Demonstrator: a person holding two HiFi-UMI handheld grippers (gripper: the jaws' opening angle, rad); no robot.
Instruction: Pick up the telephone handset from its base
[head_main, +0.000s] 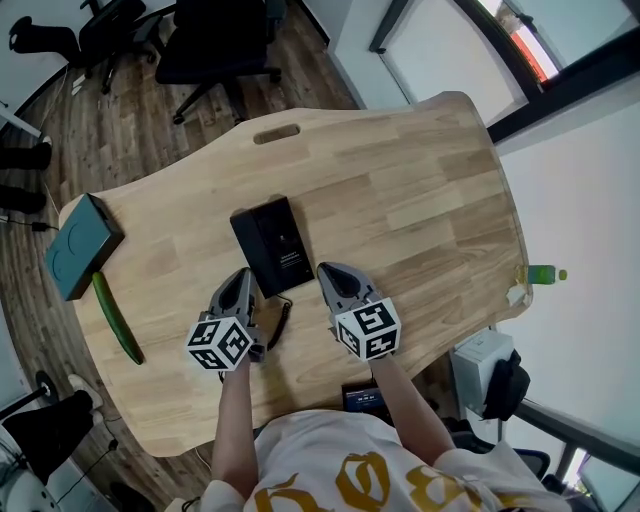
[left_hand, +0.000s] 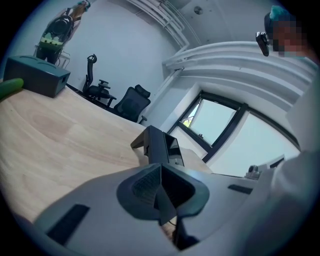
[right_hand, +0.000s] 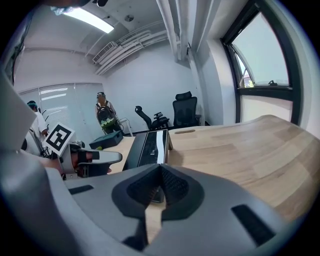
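A black telephone (head_main: 270, 245) lies flat near the middle of the wooden table (head_main: 420, 190), its handset resting on the base. A dark cord (head_main: 285, 320) trails from its near end. My left gripper (head_main: 238, 288) sits just left of the phone's near end, shut and holding nothing. My right gripper (head_main: 330, 272) sits just right of that end, also shut and holding nothing. In the left gripper view the phone (left_hand: 160, 146) stands close ahead of the left gripper (left_hand: 161, 169). In the right gripper view the phone (right_hand: 147, 147) lies ahead and slightly left of the right gripper (right_hand: 160, 172).
A teal box (head_main: 80, 245) and a green cucumber (head_main: 117, 318) lie at the table's left end. A slot (head_main: 277, 133) is cut near the far edge. Office chairs (head_main: 215, 40) stand beyond the table. A green bottle (head_main: 540, 273) shows past the right edge.
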